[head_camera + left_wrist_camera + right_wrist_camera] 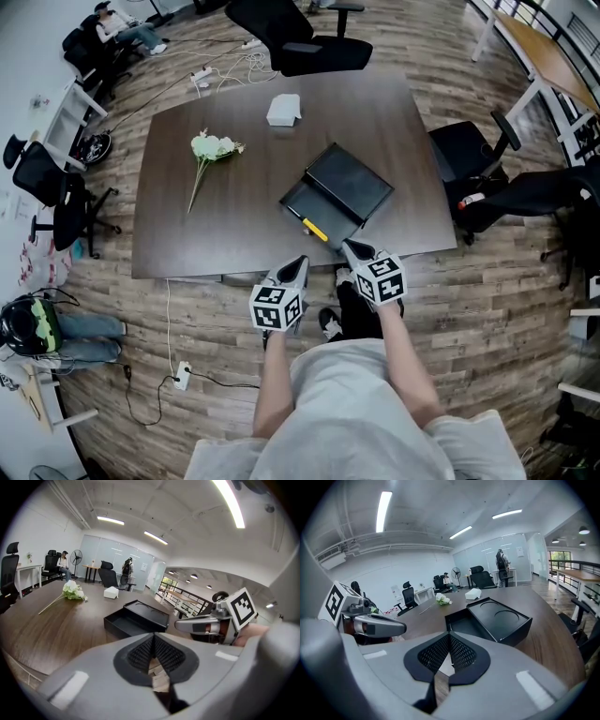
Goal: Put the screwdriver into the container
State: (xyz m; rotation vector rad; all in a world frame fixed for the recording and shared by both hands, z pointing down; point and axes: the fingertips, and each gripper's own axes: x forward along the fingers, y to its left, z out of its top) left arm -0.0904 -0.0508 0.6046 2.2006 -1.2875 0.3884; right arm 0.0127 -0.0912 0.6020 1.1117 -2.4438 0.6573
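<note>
A black box (298,202) stands open near the table's front edge, its lid (349,181) resting askew over the far part of it. The yellow-handled screwdriver (314,231) lies along the box's near wall; whether inside or just outside it I cannot tell. My left gripper (298,263) hovers at the table's front edge, jaws shut and empty. My right gripper (350,247) is beside it, just right of the screwdriver, also shut and empty. In the left gripper view the box (123,624) is ahead and the screwdriver is hidden. In the right gripper view the box (461,619) is close ahead.
A white flower bunch (214,148) lies at the table's left and a small white box (284,110) at the far middle. Black office chairs stand at the far side (298,42) and the right (469,155). A person sits far off (117,28).
</note>
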